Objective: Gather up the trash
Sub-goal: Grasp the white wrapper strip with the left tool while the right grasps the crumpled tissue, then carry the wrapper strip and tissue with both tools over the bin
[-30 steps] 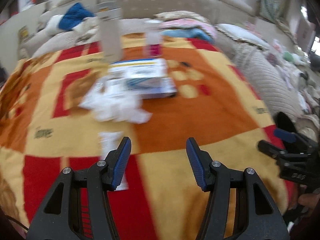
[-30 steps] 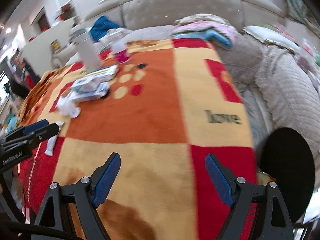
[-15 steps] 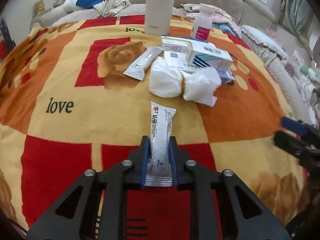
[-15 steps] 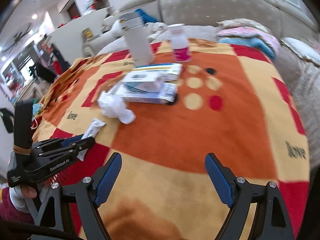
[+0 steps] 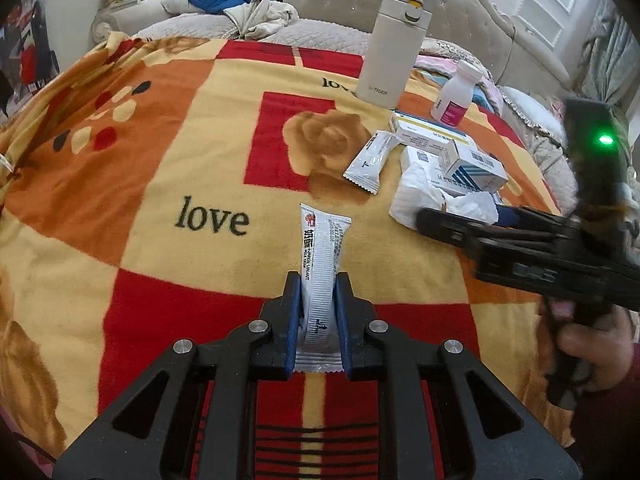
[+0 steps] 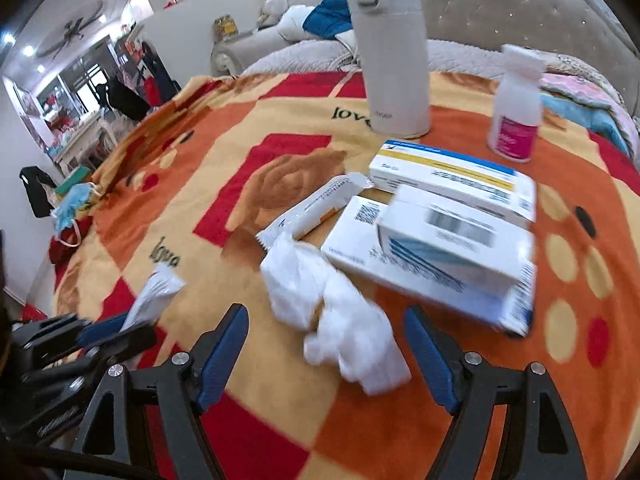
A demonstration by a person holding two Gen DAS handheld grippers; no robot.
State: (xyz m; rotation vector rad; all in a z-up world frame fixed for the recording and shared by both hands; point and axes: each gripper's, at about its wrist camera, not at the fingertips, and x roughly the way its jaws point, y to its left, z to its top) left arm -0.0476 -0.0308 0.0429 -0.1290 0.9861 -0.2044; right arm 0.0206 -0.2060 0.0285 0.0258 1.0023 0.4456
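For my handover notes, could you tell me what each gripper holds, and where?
Left gripper pinches the sachet near its bottom end; right gripper holds nothing.

place: home, bedroom
surface: bed under "love" fleece blanket [image 5: 200, 184], frame centre
top of frame: tufted headboard [image 5: 460, 8], pillows, heaped clothes [image 5: 236, 0]
upper left, right-wrist view: ceiling fan [image 6: 72, 34], open living area

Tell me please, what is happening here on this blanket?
A person is collecting trash from a patterned blanket with a gripper in each hand. The left gripper is shut on a long white sachet. The right gripper is open, its fingers having just been closing a little, and points at a crumpled white tissue, which lies just ahead of it, not yet gripped. Medicine boxes, a bottle and a flask stand behind.
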